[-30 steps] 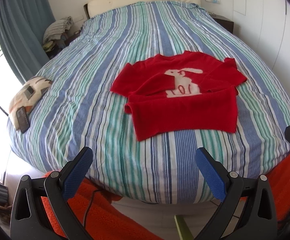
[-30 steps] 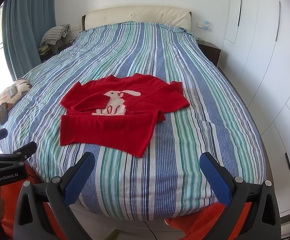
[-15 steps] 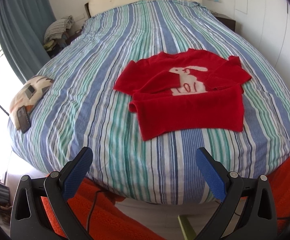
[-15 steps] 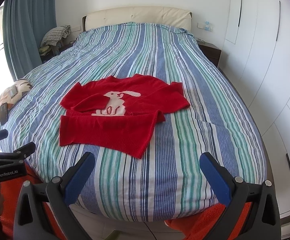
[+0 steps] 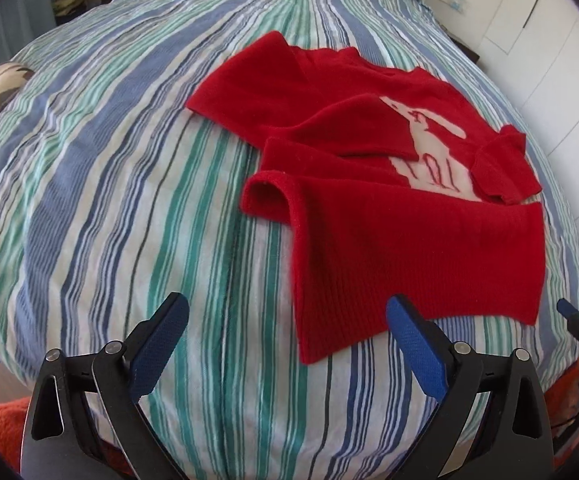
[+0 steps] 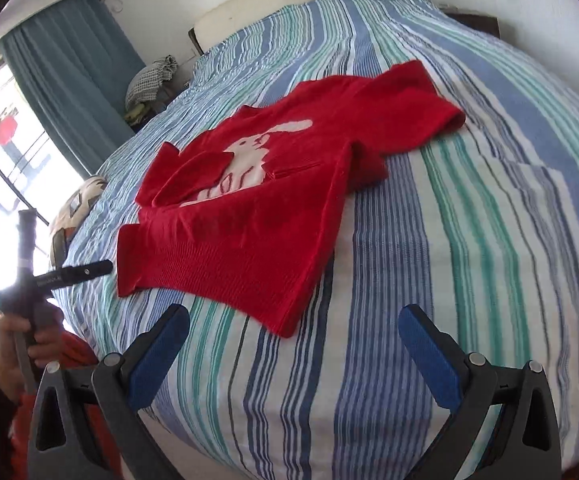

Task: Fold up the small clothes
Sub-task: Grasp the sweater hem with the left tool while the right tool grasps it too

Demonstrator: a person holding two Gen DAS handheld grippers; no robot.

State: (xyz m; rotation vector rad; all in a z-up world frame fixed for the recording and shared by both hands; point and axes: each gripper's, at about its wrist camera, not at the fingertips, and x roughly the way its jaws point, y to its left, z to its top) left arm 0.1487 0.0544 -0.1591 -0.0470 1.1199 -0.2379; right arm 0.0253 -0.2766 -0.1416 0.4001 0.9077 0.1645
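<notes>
Both grippers wide over the red sweater on the striped bed

The red sweater [image 5: 389,200] lies on the striped bedspread [image 5: 109,184], bottom half folded up over the white rabbit [image 6: 249,160] on its chest, both sleeves tucked in. Left gripper [image 5: 287,344] hangs above the sweater's near corner, its blue pads [image 5: 161,344] spread apart, having just been closing a touch, with nothing pinched between them. Right gripper [image 6: 293,354] sits over the sweater's other near corner, fingers splayed wide, nothing gripped. Beside the sweater, a patterned cushion [image 6: 77,208] rests at the bed's edge. No containers in view here.
</notes>
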